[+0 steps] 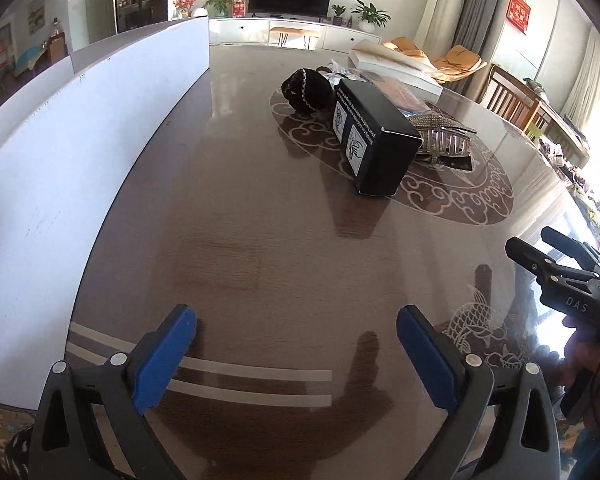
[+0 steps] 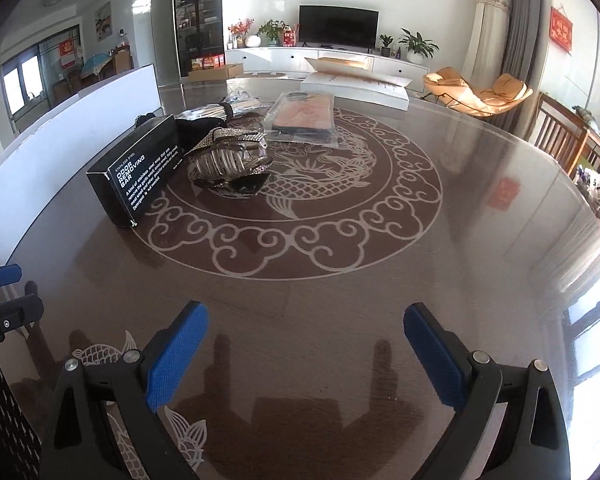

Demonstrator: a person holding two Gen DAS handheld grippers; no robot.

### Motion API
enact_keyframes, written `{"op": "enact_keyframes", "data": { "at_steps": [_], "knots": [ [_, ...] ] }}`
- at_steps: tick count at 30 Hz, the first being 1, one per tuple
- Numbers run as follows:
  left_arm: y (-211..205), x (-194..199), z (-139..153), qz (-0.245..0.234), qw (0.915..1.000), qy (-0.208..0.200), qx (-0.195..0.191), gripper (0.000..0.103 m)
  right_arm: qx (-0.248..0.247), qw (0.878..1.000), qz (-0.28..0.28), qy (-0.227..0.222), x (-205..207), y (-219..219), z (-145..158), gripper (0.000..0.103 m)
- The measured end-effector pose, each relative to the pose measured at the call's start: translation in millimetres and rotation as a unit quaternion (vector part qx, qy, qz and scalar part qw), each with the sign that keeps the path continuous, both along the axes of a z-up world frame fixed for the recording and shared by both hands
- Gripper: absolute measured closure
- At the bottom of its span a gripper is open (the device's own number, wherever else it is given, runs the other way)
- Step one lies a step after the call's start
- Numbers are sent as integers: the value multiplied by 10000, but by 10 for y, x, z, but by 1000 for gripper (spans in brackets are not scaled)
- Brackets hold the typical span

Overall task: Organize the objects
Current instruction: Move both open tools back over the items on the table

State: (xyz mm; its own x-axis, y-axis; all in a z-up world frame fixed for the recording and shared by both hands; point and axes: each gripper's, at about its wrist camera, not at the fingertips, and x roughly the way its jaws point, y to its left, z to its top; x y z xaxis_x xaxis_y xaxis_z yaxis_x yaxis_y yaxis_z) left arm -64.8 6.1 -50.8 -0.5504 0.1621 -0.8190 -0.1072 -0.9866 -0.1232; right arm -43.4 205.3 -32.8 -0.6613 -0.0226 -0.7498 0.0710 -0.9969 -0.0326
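Observation:
A black box [image 1: 374,136] [image 2: 136,170] printed with white text lies on the dark round table [image 1: 260,240] [image 2: 480,200]. Beside it sit a rhinestone hair claw [image 1: 444,140] [image 2: 230,158], a black beaded pouch [image 1: 306,88] and a clear bag holding a phone case [image 2: 304,118]. My left gripper [image 1: 296,356] is open over bare table near the front edge, well short of the box. My right gripper [image 2: 306,354] is open too, nothing between its blue pads. Each gripper shows at the edge of the other's view: the right gripper [image 1: 540,254], the left gripper [image 2: 14,290].
A white upright board [image 1: 80,152] [image 2: 72,132] runs along the table's left side. A white flat carton [image 1: 396,66] [image 2: 356,86] lies at the far edge. Wooden chairs [image 2: 564,140] stand at the right. A person's hand [image 1: 584,356] holds the right gripper.

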Motion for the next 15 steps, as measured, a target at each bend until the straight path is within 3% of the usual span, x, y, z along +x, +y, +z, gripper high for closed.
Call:
{"op": "enact_keyframes", "data": {
  "at_steps": [15],
  "knots": [
    [-13,19,-83,64,9986,107,-510,0,701,9974,118,-78,-71,-278,-125,4]
  ]
}}
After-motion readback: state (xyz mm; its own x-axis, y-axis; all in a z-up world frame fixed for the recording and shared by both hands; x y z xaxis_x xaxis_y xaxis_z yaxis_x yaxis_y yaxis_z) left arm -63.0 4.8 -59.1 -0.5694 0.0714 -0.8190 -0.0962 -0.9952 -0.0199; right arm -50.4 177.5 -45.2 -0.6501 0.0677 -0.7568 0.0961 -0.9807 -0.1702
